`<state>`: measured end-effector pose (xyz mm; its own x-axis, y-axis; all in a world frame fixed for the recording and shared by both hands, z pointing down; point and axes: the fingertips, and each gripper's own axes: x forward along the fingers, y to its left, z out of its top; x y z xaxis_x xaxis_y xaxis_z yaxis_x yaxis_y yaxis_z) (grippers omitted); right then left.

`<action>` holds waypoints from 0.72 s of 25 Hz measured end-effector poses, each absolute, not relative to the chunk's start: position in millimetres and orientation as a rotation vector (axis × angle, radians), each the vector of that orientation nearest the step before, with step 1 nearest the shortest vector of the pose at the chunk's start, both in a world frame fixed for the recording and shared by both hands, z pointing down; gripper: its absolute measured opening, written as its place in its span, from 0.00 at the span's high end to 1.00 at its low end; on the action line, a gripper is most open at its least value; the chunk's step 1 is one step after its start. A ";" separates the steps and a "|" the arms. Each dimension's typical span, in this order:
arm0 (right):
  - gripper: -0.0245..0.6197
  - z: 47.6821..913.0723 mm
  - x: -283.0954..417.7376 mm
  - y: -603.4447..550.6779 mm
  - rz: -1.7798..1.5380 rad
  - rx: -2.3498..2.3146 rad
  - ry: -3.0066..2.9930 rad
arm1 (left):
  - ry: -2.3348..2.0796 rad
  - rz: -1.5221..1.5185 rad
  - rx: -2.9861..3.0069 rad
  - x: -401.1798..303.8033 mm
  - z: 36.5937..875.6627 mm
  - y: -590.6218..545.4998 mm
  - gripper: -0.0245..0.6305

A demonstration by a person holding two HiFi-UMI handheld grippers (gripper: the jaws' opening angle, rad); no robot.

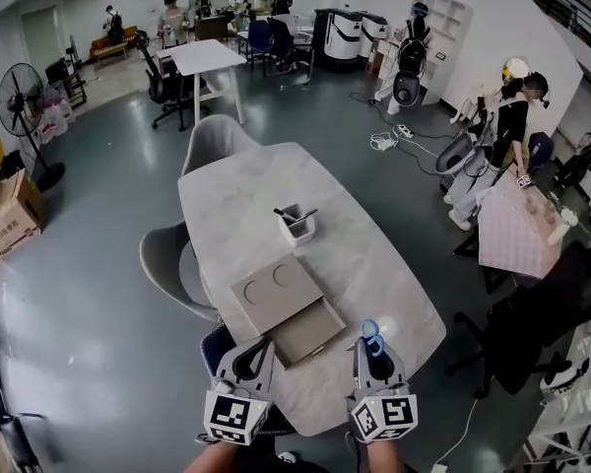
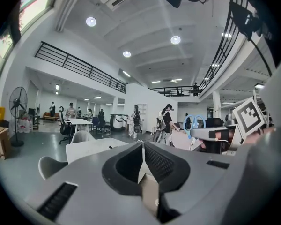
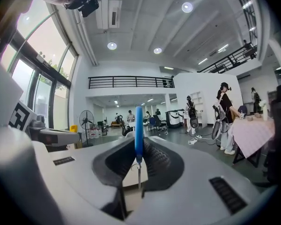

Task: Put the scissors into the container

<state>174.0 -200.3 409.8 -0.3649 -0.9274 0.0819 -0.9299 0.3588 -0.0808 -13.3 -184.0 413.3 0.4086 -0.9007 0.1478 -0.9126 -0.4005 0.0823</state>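
container [image 1: 296, 227] on table [image 1: 374, 264] | behind box [image 1: 274, 292] | scissors [image 1: 371, 335] right of box

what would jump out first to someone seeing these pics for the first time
The scissors catch the eye first: their blue handles stick out of the shut right gripper, over the table's near edge. Next comes the small white container mid-table with dark things poking out, and the flat grey box between it and the grippers. The left gripper is shut and empty.

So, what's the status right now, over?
Right gripper shut on scissors. Left gripper shut, empty. Container mid-table, not yet reached. Flat grey box lies low between.
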 end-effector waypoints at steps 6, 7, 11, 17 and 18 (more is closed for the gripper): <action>0.90 444.3 165.0 -219.4 0.183 1.689 -2.537 | -1.585 0.163 2.458 -18.7 445.4 -193.7 0.93; 0.90 449.9 164.0 -223.2 0.195 1.680 -2.533 | -1.583 0.166 2.447 -19.6 451.4 -196.6 0.93; 0.90 473.8 161.4 -233.6 0.265 1.646 -2.515 | -1.562 0.202 2.403 -19.8 474.8 -204.0 0.93; 0.90 498.4 147.4 -253.7 0.301 1.582 -2.493 | -1.522 0.232 2.357 -19.9 503.6 -221.0 0.93; 0.90 501.5 144.5 -257.2 0.291 1.564 -2.489 | -1.516 0.233 2.353 -18.7 508.2 -224.4 0.93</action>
<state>144.5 -257.2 501.5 -0.4267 -0.8661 0.2605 -0.9028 0.4249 -0.0660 -18.7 -224.4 508.2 0.4200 -0.8524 0.3116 -0.9066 -0.3786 0.1864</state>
